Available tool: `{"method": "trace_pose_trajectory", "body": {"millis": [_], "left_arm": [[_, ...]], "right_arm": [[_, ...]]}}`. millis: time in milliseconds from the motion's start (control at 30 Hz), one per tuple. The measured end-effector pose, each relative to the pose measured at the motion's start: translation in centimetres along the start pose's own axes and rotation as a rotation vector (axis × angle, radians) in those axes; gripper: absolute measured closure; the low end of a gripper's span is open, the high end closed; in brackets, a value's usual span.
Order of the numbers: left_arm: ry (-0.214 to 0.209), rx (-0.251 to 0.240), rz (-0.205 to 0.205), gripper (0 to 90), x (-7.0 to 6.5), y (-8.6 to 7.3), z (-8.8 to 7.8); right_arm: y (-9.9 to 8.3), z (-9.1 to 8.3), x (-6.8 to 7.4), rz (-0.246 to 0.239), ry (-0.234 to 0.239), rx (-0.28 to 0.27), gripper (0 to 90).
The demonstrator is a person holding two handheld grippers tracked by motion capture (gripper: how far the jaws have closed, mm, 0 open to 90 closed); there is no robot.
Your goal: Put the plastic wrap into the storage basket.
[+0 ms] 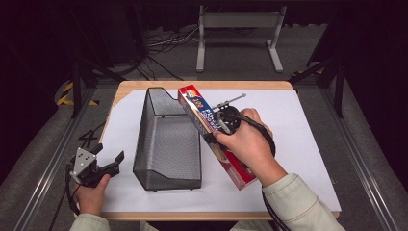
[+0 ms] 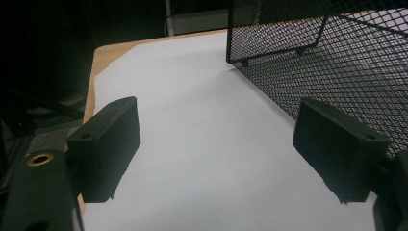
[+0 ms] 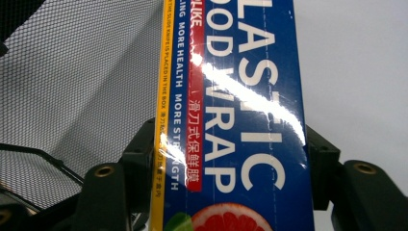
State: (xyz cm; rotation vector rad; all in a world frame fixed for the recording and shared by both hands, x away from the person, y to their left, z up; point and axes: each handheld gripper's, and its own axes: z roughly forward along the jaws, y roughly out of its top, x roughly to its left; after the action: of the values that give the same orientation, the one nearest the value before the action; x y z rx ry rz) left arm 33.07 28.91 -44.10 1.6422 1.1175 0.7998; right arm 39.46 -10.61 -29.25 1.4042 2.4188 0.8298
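A long blue and red plastic-wrap box [image 1: 211, 130] is held aslant just right of the black mesh basket [image 1: 166, 144], its far end raised near the basket's back corner. My right gripper [image 1: 219, 130] is shut on the box's middle; in the right gripper view both jaws press the sides of the box [image 3: 235, 120], with the basket's mesh [image 3: 82, 86] at the left. My left gripper [image 1: 108, 161] rests at the table's front left, open, with bare white paper between its fingers [image 2: 106, 149]. The basket wall [image 2: 337, 72] stands just beyond its right jaw.
A white sheet [image 1: 298, 134] covers the wooden table [image 1: 202, 85]. A grey metal stand [image 1: 239, 33] and cables lie on the floor behind. Metal rails run along both sides of the table.
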Motion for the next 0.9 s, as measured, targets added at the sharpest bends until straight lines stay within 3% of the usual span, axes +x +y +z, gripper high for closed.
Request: {"method": "trace_pose_trajectory", "body": {"millis": [500, 900], "left_arm": [[-0.004, -0.001, 0.001, 17.2, -0.2, 0.0, 0.0], [-0.008, 0.001, 0.004, 17.3, -0.2, 0.1, 0.4]], "right_arm": [[1.7, 1.8, 3.8, -0.023, 0.024, -0.015, 39.2], [2.3, 3.2, 5.4, -0.007, 0.055, -0.011, 39.1]]}}
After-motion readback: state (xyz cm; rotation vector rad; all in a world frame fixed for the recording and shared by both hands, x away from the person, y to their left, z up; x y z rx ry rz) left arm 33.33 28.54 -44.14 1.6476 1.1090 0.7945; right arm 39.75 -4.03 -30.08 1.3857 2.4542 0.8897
